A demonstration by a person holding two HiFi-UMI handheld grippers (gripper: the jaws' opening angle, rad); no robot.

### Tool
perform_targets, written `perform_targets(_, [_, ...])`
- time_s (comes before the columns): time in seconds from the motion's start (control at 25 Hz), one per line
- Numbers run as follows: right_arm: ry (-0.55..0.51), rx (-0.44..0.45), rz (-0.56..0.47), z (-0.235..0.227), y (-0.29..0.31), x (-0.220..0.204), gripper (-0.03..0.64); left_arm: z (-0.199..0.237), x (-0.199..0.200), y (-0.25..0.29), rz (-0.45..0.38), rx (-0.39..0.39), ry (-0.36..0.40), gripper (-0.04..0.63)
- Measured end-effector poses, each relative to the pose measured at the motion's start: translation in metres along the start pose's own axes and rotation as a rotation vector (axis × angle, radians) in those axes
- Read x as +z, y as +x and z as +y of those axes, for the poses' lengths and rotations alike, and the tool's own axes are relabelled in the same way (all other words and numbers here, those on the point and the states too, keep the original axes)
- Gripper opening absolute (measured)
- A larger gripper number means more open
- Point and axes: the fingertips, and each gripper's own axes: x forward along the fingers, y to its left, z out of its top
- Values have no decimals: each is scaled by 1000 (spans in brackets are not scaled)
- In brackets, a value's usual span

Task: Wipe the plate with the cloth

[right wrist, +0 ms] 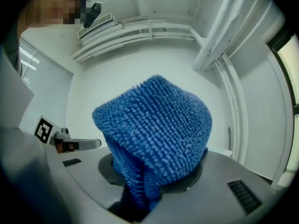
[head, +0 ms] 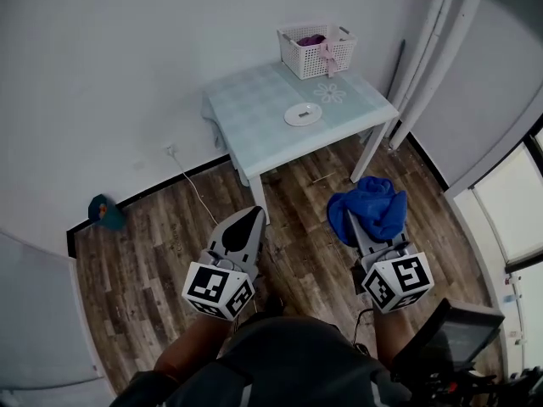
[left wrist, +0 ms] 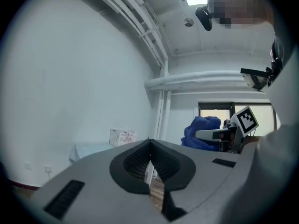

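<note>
A small white plate (head: 303, 114) lies on the pale checked table (head: 254, 117) far ahead of me. My right gripper (head: 355, 219) is shut on a bunched blue cloth (head: 370, 207), held over the wood floor short of the table. That blue cloth (right wrist: 154, 134) fills the right gripper view and hides the jaw tips. My left gripper (head: 252, 219) is shut with nothing in it, also over the floor near the table's front leg. In the left gripper view the left gripper (left wrist: 149, 146) has its pads pressed together, and the cloth (left wrist: 201, 132) shows beyond.
A white slotted basket (head: 316, 51) holding purple and pink fabric stands at the table's far corner, also seen as the basket (left wrist: 122, 136). A cable runs from a wall socket (head: 170, 151) down to the floor. A small teal object (head: 103, 211) sits by the skirting at left.
</note>
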Motion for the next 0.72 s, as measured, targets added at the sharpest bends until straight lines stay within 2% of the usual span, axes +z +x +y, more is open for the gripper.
perform_targets(0.2, [8,-27,4,-4,34,-3,133,19,-5,21,14,-43,-14,9])
perform_targets(0.4, [6,-5,28,-13,68,-4,133,38,-5,50,14,-35,-39,9])
perform_targets(0.72, [10,80,30,-66,130,-2,133,63,0,125,16,53,-23,9])
